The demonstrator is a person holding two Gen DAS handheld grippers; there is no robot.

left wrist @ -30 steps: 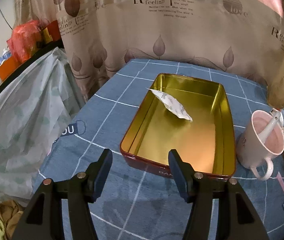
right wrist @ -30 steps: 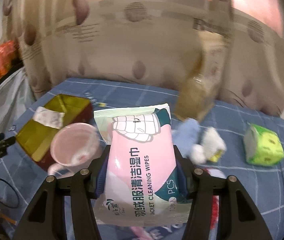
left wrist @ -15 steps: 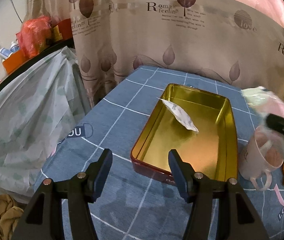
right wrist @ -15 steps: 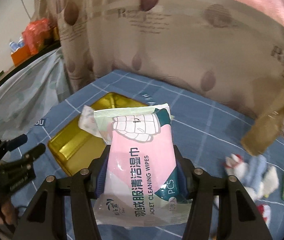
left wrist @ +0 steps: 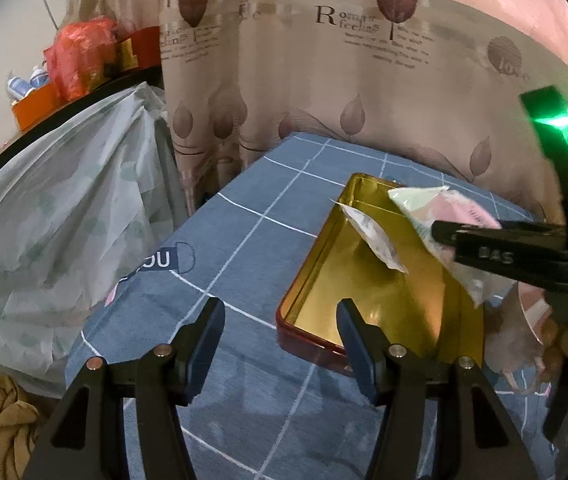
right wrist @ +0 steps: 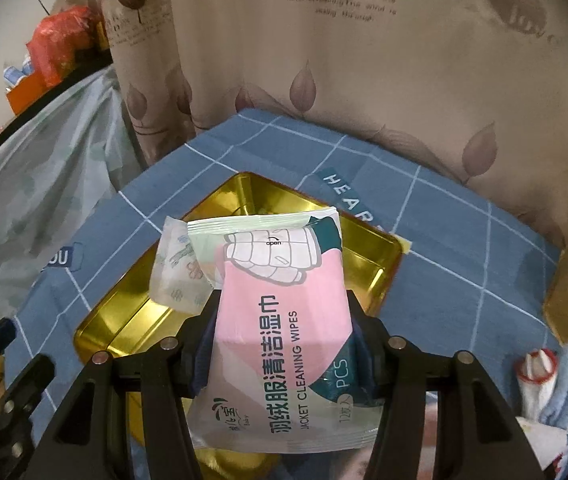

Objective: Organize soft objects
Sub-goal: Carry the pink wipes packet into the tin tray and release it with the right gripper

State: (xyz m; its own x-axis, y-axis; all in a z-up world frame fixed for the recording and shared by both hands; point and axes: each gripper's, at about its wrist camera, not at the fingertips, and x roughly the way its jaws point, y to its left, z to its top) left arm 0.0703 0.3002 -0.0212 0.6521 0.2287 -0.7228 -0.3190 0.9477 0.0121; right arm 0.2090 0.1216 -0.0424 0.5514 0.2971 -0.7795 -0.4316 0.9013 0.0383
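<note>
Holding the pack of wipes (right wrist: 284, 320) between both fingers, my right gripper (right wrist: 282, 334) is clamped on its pink lower half, and the pack's green top end juts forward over the gold tin (right wrist: 132, 320). From the left wrist view I see the same pack (left wrist: 444, 216) from the side, hanging above the right half of the tin (left wrist: 384, 300) and not touching the floor of it as far as I can tell. My left gripper (left wrist: 280, 338) is spread wide with nothing between its fingers, hovering over the blue checked cloth (left wrist: 224, 264) just short of the tin's near left corner. Inside the tin, a small white sachet (left wrist: 372, 236) leans against the left wall toward the far end; in the right wrist view that sachet (right wrist: 178, 276) shows just left of the pack, partly tucked behind it. Off the tin's right edge I make out a pink mug (left wrist: 520, 320), blurred and mostly hidden by the right gripper's body. At the right edge of the cloth lie small blue and white soft toys (right wrist: 556, 384). Beyond the cloth's far edge hangs a beige leaf-print curtain (left wrist: 324, 80), and a plastic-covered heap (left wrist: 56, 208) stands past the left edge.
</note>
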